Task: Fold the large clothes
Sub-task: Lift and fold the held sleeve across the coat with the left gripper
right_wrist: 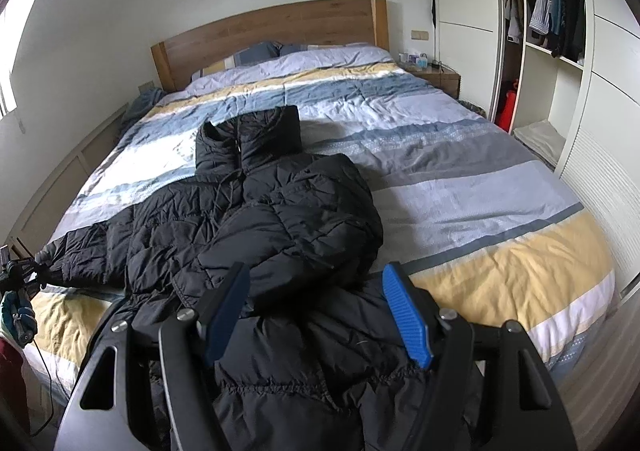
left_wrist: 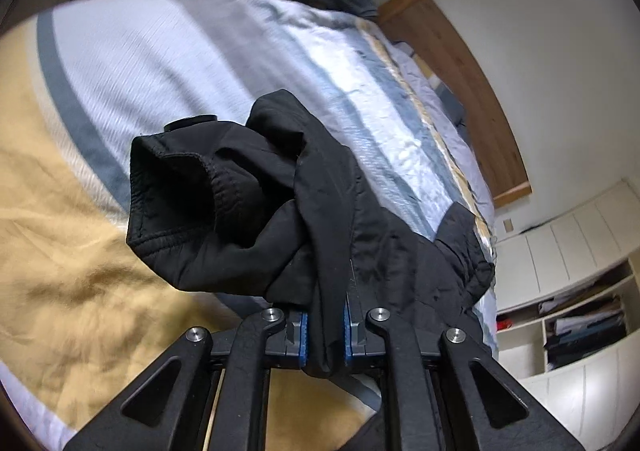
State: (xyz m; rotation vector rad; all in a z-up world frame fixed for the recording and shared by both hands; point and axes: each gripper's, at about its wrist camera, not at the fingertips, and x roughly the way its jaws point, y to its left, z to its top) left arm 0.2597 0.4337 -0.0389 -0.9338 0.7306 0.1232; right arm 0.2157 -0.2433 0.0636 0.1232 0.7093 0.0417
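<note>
A black puffer jacket (right_wrist: 260, 219) sprawls across the lower centre of the right wrist view, on a bed covered by a striped blue, grey, white and yellow duvet (right_wrist: 460, 171). Its hood (right_wrist: 256, 139) points toward the wooden headboard (right_wrist: 280, 31) at the top of the frame, and one sleeve (right_wrist: 80, 263) stretches to the bed's left edge at lower left. To the right of the jacket, a broad stretch of duvet lies bare out to the bed's right edge; beyond that edge, at upper right, stands an open wardrobe (right_wrist: 552, 11) with hanging clothes. A bedside cabinet (right_wrist: 436, 75) sits beside the headboard.

The right gripper (right_wrist: 316, 315) hovers over the jacket's hem at bottom centre, jaws spread wide, blue pads (right_wrist: 408, 319) showing, and nothing between them.

In the left wrist view, the left gripper (left_wrist: 326, 331) at bottom centre has its jaws drawn together on a fold of the jacket's black fabric, which passes between the blue pads. A cuff (left_wrist: 180, 191) with its opening facing the camera bunches just above the jaws at centre left. Behind it the duvet runs to the upper left, with white shelving (left_wrist: 580, 311) at the lower right.
</note>
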